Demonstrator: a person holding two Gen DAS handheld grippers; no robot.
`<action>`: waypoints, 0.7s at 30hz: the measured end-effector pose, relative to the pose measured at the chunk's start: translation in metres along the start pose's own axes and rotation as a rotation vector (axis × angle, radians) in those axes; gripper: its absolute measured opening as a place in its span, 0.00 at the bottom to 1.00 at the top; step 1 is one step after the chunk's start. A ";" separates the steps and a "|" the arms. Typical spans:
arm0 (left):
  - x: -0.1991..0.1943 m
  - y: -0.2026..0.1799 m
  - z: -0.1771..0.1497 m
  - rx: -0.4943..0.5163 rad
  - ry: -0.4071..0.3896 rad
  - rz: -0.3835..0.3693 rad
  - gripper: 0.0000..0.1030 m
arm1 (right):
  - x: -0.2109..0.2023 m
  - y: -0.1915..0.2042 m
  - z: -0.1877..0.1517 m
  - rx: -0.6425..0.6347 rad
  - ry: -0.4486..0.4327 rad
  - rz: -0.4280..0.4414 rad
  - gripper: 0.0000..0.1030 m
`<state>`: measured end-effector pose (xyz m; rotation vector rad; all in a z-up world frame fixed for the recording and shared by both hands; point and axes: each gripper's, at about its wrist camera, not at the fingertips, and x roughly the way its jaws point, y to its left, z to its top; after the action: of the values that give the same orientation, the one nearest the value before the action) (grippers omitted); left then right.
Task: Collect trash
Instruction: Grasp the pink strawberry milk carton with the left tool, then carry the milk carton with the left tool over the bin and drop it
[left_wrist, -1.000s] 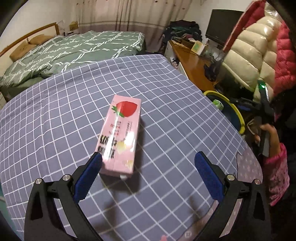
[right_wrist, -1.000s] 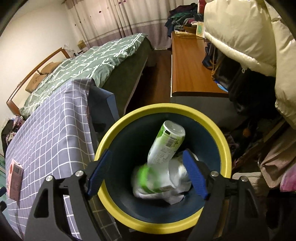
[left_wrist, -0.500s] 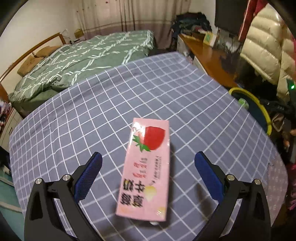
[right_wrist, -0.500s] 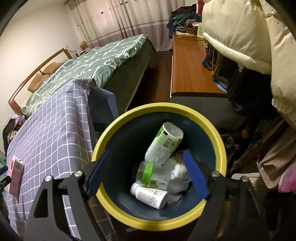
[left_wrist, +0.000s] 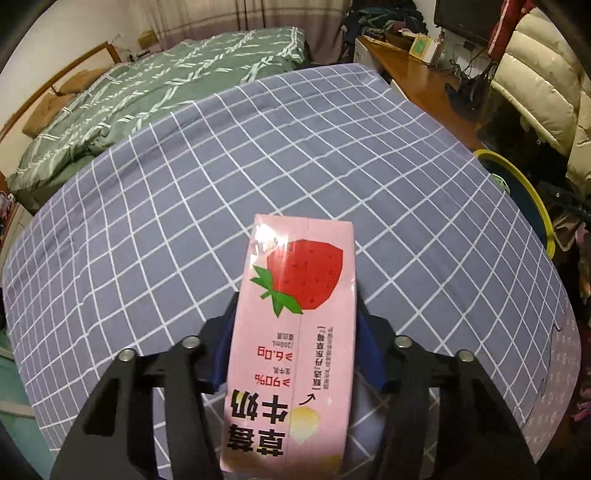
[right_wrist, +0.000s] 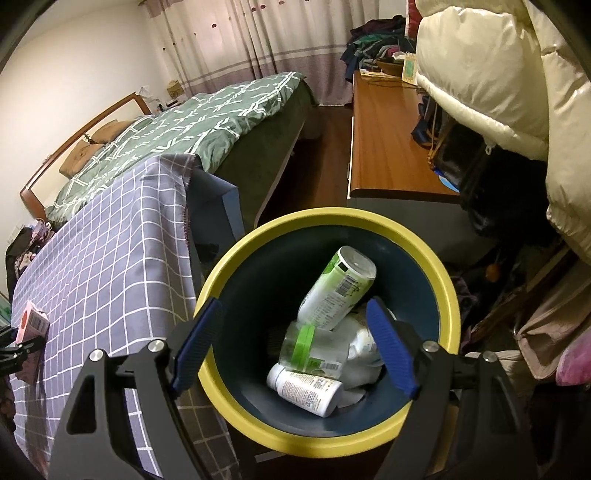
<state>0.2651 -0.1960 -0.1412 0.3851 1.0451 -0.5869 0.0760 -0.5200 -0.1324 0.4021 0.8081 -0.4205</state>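
My left gripper (left_wrist: 295, 328) is shut on a pink strawberry milk carton (left_wrist: 295, 332), its blue pads against both long sides, over the grey checked tablecloth (left_wrist: 184, 206). The same carton (right_wrist: 31, 325) shows at the far left of the right wrist view. My right gripper (right_wrist: 293, 350) is open and empty above the yellow-rimmed dark bin (right_wrist: 448, 288). Inside the bin lie a green and white can (right_wrist: 338, 290), a clear bottle with a green cap (right_wrist: 306, 343) and a white bottle (right_wrist: 308, 391). The bin's rim (left_wrist: 532, 195) also shows at the table's right edge in the left wrist view.
A bed with a green quilt (left_wrist: 166, 74) lies beyond the table. A wooden desk (right_wrist: 388, 140) stands behind the bin. A white puffer jacket (right_wrist: 491, 66) hangs close on the right. The table's right edge drops off beside the bin.
My left gripper has moved up to the carton and shut on it. The items dropped in the bin have settled. My right gripper stays open over the bin.
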 end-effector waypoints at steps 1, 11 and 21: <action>-0.001 -0.001 0.000 0.002 0.002 -0.002 0.49 | 0.000 -0.001 0.000 0.001 0.000 0.001 0.74; -0.026 -0.053 0.017 0.098 -0.066 -0.014 0.49 | -0.014 -0.006 -0.008 0.008 -0.017 0.013 0.74; -0.026 -0.153 0.070 0.263 -0.098 -0.097 0.49 | -0.046 -0.031 -0.023 0.022 -0.066 -0.016 0.74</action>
<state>0.2095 -0.3480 -0.0891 0.5323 0.8979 -0.8260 0.0184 -0.5251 -0.1179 0.4006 0.7431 -0.4555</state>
